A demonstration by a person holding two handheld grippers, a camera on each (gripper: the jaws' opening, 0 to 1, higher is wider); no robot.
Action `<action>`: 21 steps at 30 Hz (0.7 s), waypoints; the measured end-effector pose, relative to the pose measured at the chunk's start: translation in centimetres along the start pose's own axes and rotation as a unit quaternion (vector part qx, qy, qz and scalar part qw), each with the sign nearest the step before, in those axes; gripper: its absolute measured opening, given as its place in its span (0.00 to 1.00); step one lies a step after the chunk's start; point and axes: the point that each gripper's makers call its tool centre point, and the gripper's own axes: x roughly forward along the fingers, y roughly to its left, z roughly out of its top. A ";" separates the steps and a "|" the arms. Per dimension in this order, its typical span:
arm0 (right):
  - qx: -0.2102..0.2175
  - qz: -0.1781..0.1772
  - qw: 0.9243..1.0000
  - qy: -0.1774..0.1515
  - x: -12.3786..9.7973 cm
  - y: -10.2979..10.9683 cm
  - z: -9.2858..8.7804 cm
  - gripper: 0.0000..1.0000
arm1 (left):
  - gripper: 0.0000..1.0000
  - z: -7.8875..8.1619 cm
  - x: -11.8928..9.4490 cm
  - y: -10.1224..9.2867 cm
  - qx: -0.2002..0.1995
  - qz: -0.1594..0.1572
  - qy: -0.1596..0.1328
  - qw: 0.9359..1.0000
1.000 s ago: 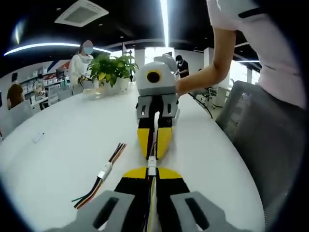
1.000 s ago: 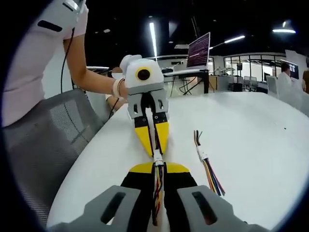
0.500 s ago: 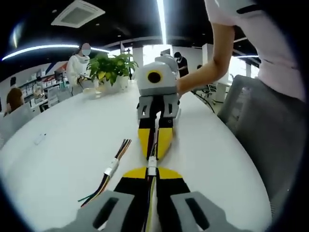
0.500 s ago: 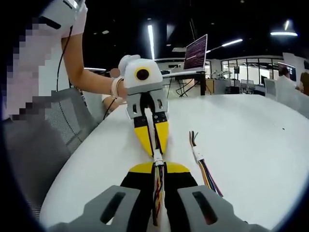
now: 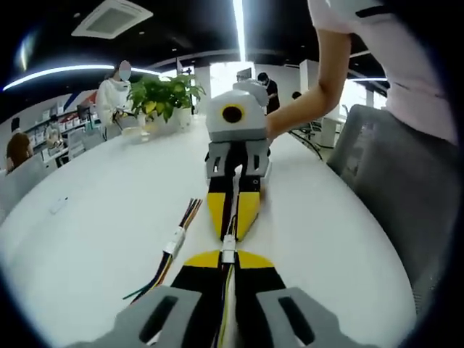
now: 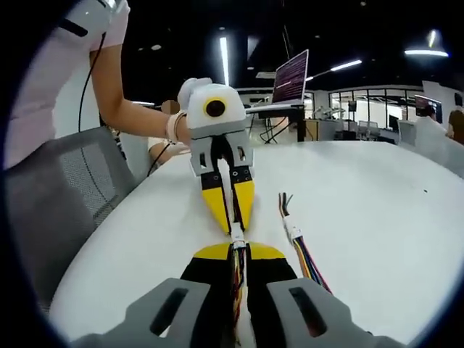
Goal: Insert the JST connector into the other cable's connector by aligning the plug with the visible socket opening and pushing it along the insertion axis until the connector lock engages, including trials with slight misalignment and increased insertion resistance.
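Left gripper clamped tight on its cable; right gripper likewise. White JST connectors meet tip to tip between the yellow tips, above white tabletop. Spare cable lies beside them. No legible writing.

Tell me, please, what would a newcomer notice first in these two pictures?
First, the two yellow-tipped hand-held grippers meeting nose to nose over the white table: the left hand-held gripper and the right hand-held gripper, each shut on a cable, with the white connectors between them. Next, a spare wire bundle lying beside them.
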 end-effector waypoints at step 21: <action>-0.016 -0.015 1.000 0.006 0.5 -0.4 -0.2 0.05 | 0.01 -0.6 0.0 0.3 -0.035 0.026 0.006 0.999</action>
